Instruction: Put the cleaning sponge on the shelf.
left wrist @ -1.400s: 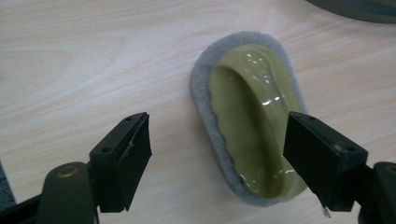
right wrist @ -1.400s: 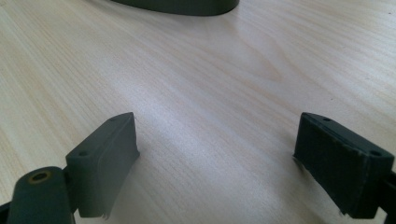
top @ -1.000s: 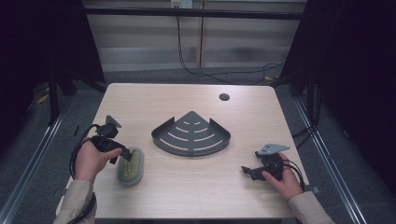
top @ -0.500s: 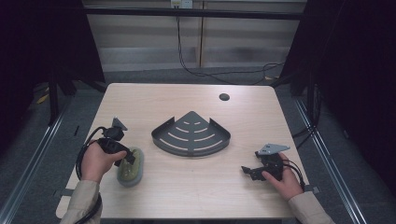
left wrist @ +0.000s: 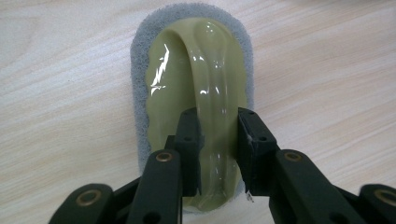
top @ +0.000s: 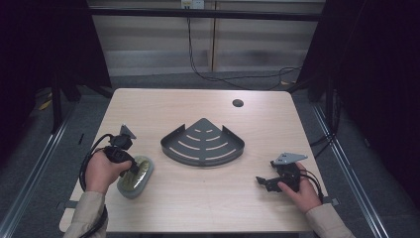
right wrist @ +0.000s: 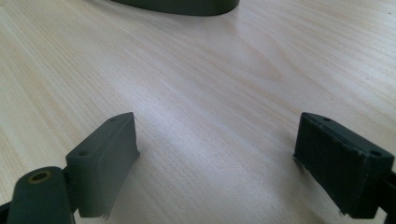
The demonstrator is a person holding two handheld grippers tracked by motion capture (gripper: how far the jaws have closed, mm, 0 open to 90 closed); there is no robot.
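olive scrubber (left wrist: 198, 93) handle pinched by left gripper (left wrist: 218, 140), right gripper (right wrist: 217, 163) spread

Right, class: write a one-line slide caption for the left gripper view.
Left gripper fingers closed on the raised handle of a green scrubbing pad lying on the wooden table.

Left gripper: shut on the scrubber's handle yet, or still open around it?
Shut on it. The left gripper has just been closing, and both pads press the flanks of the scrubber handle ridge.
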